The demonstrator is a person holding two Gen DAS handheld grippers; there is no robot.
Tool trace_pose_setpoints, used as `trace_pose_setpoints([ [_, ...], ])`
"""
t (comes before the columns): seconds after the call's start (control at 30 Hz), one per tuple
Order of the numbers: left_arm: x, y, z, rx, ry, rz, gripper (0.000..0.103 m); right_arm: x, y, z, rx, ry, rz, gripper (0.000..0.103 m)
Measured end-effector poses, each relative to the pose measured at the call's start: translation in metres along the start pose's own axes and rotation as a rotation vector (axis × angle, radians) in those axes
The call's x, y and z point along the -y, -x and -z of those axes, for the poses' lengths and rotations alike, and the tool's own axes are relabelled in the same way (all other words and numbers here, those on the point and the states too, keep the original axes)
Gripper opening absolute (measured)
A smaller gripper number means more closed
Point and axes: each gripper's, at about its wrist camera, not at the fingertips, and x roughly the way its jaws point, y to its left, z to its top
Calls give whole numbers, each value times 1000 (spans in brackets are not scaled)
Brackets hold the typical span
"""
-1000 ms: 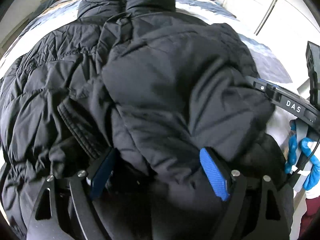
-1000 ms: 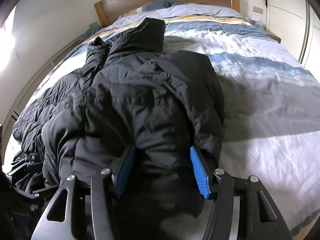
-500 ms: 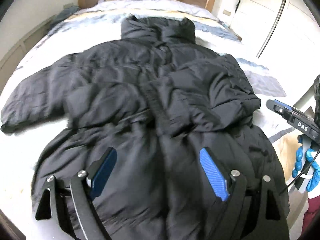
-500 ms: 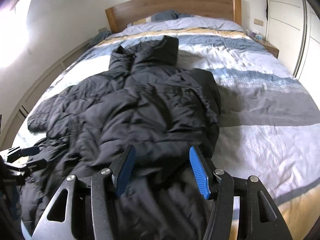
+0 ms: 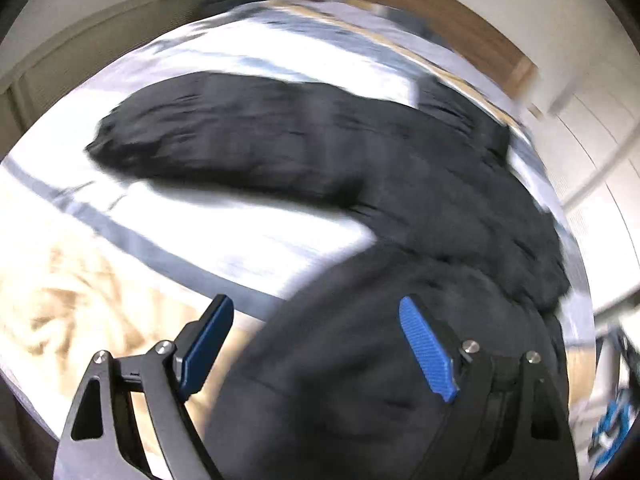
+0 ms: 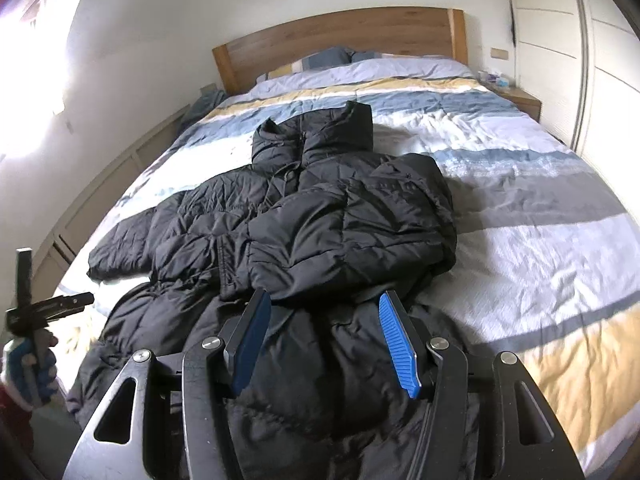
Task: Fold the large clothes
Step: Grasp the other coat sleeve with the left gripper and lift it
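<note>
A black puffer jacket (image 6: 320, 216) lies face up on the striped bed (image 6: 540, 208), collar toward the headboard. Its right sleeve is folded across the chest; its left sleeve (image 5: 224, 148) stretches out flat to the side. My left gripper (image 5: 316, 320) is open and empty above the jacket's lower left hem; its view is blurred by motion. It also shows at the left edge of the right wrist view (image 6: 48, 308). My right gripper (image 6: 324, 312) is open and empty, hovering above the jacket's lower middle.
A wooden headboard (image 6: 340, 40) and pillows stand at the far end. A wall with panelling (image 6: 100, 184) runs along the left of the bed, wardrobe doors (image 6: 580, 48) and a bedside table (image 6: 516, 100) along the right.
Both grippers have pulled back from the jacket toward the foot of the bed. The left gripper has swung left to face the outstretched sleeve. The jacket now lies free on the bed.
</note>
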Motion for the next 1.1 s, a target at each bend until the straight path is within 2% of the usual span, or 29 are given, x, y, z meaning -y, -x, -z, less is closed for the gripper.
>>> trace_pose_setpoints([
  [0.17, -90, -32, -34, -13, 168, -46, 85, -5, -3, 5, -23, -29, 49, 56],
  [0.33, -162, -52, -67, 25, 365, -7, 85, -2, -9, 3, -48, -55, 111, 56],
  [0.43, -188, -65, -79, 43, 464, 57, 85, 1, -10, 0, -52, -69, 142, 56],
  [0.73, -222, -97, -90, 95, 651, 217, 80, 7, -18, -5, -73, -76, 197, 56],
  [0.77, -227, -96, -89, 105, 669, 232, 72, 7, -18, -5, -75, -73, 201, 56],
  [0.8, -230, -97, -90, 111, 687, 243, 54, 7, -18, -5, -75, -73, 203, 56],
  [0.87, -233, -98, -89, 118, 706, 282, 29, 10, -16, -5, -72, -75, 205, 56],
  [0.97, -227, -94, -89, 135, 680, 285, 15, 14, -15, -4, -69, -90, 204, 56],
  [1.1, -215, -84, -102, 167, 635, 273, 10, 19, -12, 0, -65, -99, 199, 56],
])
